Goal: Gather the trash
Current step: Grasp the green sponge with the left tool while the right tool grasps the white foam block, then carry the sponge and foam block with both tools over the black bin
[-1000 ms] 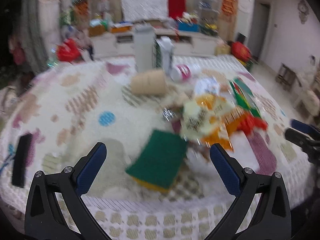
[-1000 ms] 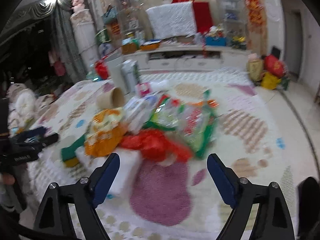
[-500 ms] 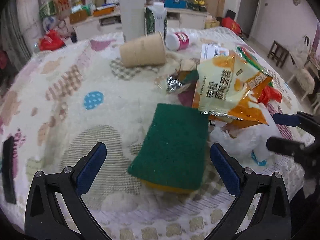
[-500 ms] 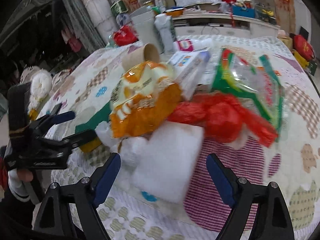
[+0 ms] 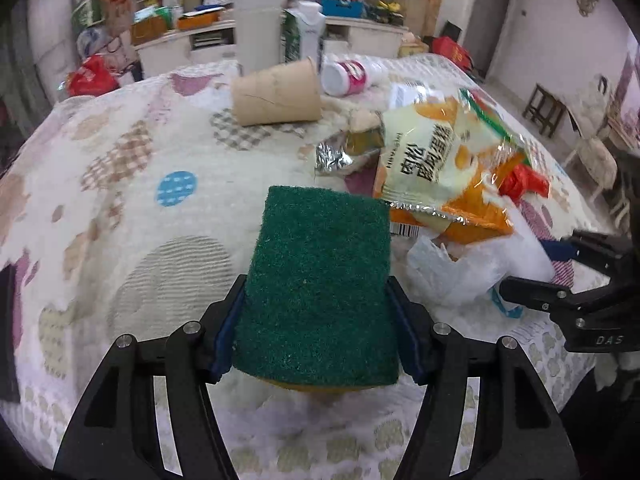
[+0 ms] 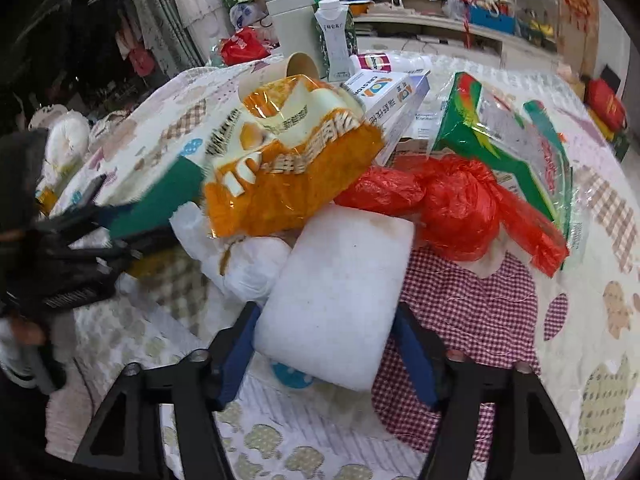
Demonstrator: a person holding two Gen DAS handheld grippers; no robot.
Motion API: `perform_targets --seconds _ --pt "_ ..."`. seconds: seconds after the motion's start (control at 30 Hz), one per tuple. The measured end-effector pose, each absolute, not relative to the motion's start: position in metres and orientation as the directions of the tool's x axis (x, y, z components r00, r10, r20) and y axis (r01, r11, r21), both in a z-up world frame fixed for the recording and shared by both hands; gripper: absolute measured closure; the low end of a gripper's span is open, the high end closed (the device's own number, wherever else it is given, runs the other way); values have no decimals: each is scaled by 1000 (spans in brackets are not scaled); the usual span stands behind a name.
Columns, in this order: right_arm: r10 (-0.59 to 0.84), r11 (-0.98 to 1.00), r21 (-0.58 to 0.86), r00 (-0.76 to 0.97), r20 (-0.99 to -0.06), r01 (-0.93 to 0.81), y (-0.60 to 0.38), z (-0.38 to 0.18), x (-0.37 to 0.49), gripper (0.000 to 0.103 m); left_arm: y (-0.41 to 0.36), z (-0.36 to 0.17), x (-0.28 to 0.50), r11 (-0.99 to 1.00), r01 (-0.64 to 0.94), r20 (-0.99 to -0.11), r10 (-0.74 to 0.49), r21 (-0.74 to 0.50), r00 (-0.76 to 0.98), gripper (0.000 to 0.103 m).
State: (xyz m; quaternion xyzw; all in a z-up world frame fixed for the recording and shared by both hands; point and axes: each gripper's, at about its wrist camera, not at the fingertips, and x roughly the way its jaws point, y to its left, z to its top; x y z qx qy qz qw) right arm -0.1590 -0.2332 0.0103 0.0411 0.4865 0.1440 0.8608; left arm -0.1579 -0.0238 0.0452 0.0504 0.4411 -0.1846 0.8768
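Observation:
A green-topped yellow scouring sponge (image 5: pixel 320 288) lies at the near edge of the patterned cloth, and my left gripper (image 5: pixel 316 332) is shut on its two sides. A white foam block (image 6: pixel 340 300) lies beside a pile of trash, and my right gripper (image 6: pixel 326 352) is shut on its near end. The pile holds an orange and cream snack bag (image 6: pixel 288 168) (image 5: pixel 436 168), a red plastic bag (image 6: pixel 452 208), a white plastic bag (image 5: pixel 452 272) and a green-edged clear packet (image 6: pixel 508 136). The right gripper also shows in the left wrist view (image 5: pixel 532 268).
A brown paper cup (image 5: pixel 276 94) lies on its side at the back, next to a pink and white bottle (image 5: pixel 348 76), a milk carton (image 6: pixel 334 40) and a tall white container (image 5: pixel 258 24). A white box (image 6: pixel 392 96) lies behind the snack bag. The cloth's near edge drops off below the grippers.
Both grippers have moved forward and closed: the left one onto the green sponge, the right one onto the white foam block. Both were open half a second ago.

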Motion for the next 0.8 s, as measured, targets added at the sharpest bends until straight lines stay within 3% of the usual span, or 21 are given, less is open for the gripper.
perform_targets --seconds 0.23,0.43,0.6,0.8 --pt "330 944 253 546 -770 -213 -270 39 -191 42 -26 82 -179 940 338 -760 -250 -43 599 39" --pt "353 934 304 593 -723 -185 -309 56 -217 42 -44 110 -198 928 367 -726 -297 -66 621 39" --pt "312 944 302 646 -697 -130 -343 68 -227 42 -60 141 -207 917 389 -674 -343 -89 655 39" --pt "212 962 273 704 -678 -27 -401 80 -249 42 -128 153 -212 846 522 -659 -455 -109 599 39"
